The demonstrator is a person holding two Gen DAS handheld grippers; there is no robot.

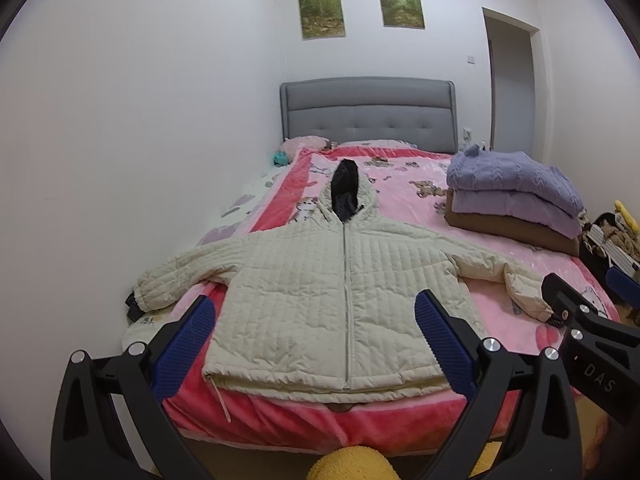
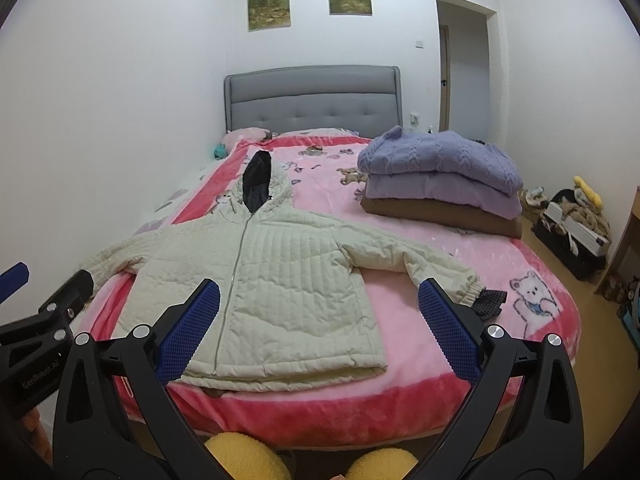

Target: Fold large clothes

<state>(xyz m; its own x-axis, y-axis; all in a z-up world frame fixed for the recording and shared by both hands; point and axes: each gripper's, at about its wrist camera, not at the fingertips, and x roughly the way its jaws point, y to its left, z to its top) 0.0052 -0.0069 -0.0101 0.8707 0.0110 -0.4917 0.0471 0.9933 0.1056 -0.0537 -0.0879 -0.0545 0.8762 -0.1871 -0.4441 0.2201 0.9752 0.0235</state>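
A cream quilted hooded jacket point(image 1: 320, 280) lies flat, zipped, front up, on the pink bed, sleeves spread to both sides and hood pointing at the headboard; it also shows in the right wrist view point(image 2: 276, 280). My left gripper point(image 1: 316, 336) is open and empty, held above the foot of the bed over the jacket's hem. My right gripper point(image 2: 320, 320) is open and empty, over the jacket's right hem and right cuff point(image 2: 468, 286). Each gripper shows at the edge of the other's view.
A stack of folded clothes, purple over brown point(image 1: 516, 200) point(image 2: 444, 176), sits on the bed's right side. Pink blanket point(image 2: 420, 332) covers the bed; grey headboard point(image 1: 368, 112) behind. White wall is close on the left. A bag with toys point(image 2: 576, 224) stands on the floor at right.
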